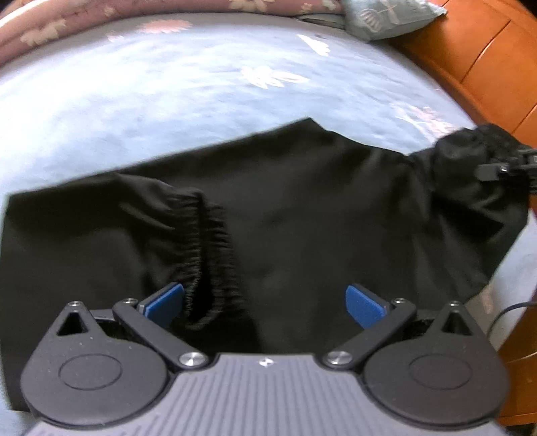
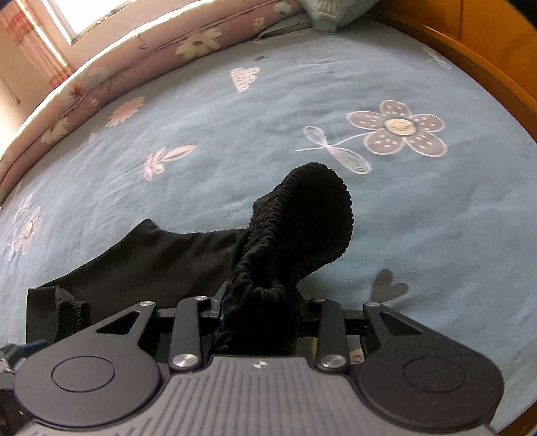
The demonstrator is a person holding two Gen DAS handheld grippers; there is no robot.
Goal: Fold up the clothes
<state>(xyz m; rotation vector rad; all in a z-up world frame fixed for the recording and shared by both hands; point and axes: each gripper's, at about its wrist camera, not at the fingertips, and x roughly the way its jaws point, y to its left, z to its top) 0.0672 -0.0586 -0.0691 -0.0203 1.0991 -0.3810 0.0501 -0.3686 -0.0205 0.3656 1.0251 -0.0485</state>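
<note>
Black trousers (image 1: 302, 201) lie spread across your blue flowered bedsheet (image 1: 167, 94), and in your left wrist view they fill the middle of the picture from edge to edge. Your left gripper (image 1: 265, 302) hangs over the cloth with its jaws spread wide; its blue pads (image 1: 364, 305) press on nothing. A gathered elastic band (image 1: 208, 241) of the garment runs down between the fingers, just beside the left pad, but it is not pinched. At the far right, a bunched end of the cloth is lifted off the sheet, where part of your other gripper (image 1: 496, 171) shows. A wooden bed frame (image 1: 486, 67) borders the sheet on the right, with a pale cushion (image 1: 386, 16) near the top.

In your right wrist view, your right gripper (image 2: 258, 312) is clenched on the bunched elastic part of the trousers (image 2: 295, 228), which stands up out of the jaws in a dark hump. The rest of the cloth trails away to the left, flat on the sheet (image 2: 335, 100). A mauve flowered quilt (image 2: 134, 67) edges the bed at upper left, under a bright window (image 2: 77, 13).
</note>
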